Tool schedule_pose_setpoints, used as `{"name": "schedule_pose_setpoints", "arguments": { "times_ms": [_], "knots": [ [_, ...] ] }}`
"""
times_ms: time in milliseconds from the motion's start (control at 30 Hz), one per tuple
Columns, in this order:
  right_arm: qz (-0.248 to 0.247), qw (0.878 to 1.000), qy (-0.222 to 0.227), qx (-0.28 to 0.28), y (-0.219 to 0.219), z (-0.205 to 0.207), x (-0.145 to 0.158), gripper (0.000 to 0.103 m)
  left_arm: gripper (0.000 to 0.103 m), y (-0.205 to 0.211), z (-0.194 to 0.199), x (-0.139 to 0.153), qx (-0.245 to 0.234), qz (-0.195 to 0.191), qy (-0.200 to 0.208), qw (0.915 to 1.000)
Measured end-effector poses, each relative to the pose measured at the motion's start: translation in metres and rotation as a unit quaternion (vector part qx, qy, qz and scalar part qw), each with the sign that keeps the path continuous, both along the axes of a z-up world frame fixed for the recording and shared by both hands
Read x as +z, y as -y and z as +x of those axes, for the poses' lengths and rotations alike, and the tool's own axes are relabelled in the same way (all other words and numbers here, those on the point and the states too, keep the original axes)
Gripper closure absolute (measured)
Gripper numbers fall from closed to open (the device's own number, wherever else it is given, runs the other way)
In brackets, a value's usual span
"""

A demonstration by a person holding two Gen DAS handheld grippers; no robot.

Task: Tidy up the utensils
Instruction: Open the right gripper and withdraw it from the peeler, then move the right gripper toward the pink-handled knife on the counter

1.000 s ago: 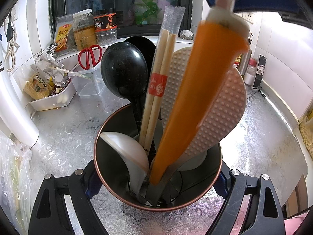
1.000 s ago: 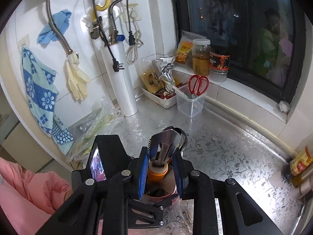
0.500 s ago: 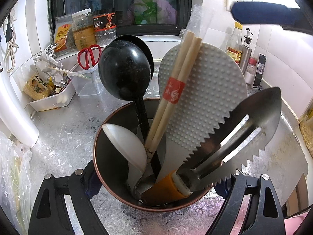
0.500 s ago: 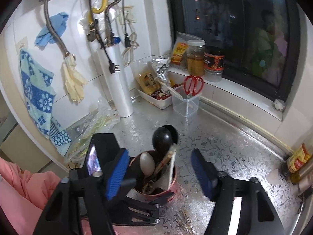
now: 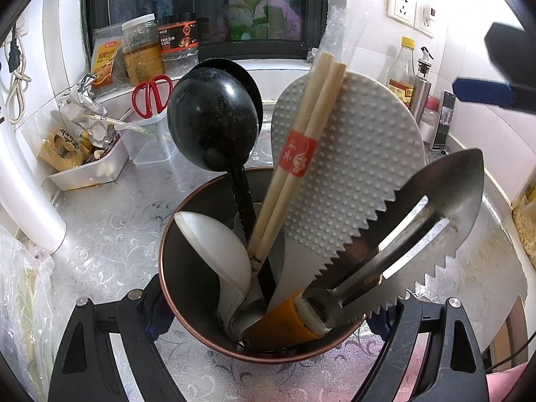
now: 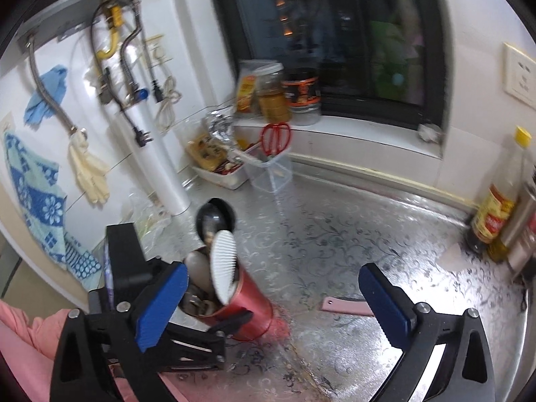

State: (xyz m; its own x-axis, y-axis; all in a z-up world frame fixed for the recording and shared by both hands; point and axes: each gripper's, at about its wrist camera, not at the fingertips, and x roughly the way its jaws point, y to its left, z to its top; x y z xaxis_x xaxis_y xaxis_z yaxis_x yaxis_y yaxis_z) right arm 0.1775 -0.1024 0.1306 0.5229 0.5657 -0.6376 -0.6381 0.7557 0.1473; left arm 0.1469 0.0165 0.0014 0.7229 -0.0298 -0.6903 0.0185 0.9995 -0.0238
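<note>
At the lower centre of the left wrist view, the left gripper (image 5: 264, 331) clamps the round red metal utensil holder (image 5: 187, 305); the orange-handled serrated steel scaler (image 5: 398, 244) leans inside it. The right gripper (image 6: 271, 305), lower in its own view, is opening with nothing between its jaws. Next it should probably reach for the pink utensil (image 6: 345, 306) lying flat on the patterned silver counter (image 6: 351, 234), while the holder is held steady.

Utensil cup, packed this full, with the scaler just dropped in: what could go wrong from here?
1. The serrated steel fish scaler with the orange handle leans far out over the rim of the red metal cup; it could tip out.
2. The left tongs grip the cup; a jolt could topple the crowded black ladle and wooden chopsticks.
3. The right tongs, jaws opening and empty, could clip the white dimpled rice paddle.
</note>
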Motion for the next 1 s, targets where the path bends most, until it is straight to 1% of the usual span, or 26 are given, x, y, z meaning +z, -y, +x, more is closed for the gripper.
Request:
{"name": "schedule_pose_setpoints", "arguments": {
  "times_ms": [167,233,367,533,733,867,1000],
  "knots": [
    [0.026,0.999,-0.006,-0.046,0.025,0.006,-0.009,0.0,0.013,0.001,-0.002,0.002,0.001,0.004,0.005,1.0],
    [0.024,0.997,-0.01,-0.073,0.034,0.009,-0.016,0.0,0.013,0.003,-0.002,0.002,0.002,0.006,0.004,1.0],
    [0.018,0.991,-0.024,-0.128,0.054,0.014,-0.038,0.0,0.013,0.006,-0.004,0.003,0.005,0.014,0.003,0.9999],
    [0.012,0.983,-0.069,-0.169,0.08,0.02,-0.077,0.0,0.013,0.009,-0.005,0.005,0.011,0.017,0.0,0.9998],
    [0.011,0.971,-0.123,-0.204,0.107,0.024,-0.115,0.0,0.013,0.01,-0.006,0.007,0.021,0.013,-0.004,0.9997],
    [0.025,0.967,-0.138,-0.211,0.119,0.028,-0.126,0.0,0.013,0.012,-0.005,0.008,0.029,0.02,-0.008,0.9994],
    [0.034,0.966,-0.148,-0.208,0.123,0.033,-0.133,0.0,0.013,0.012,-0.004,0.009,0.039,0.018,-0.013,0.999]
  ]
}}
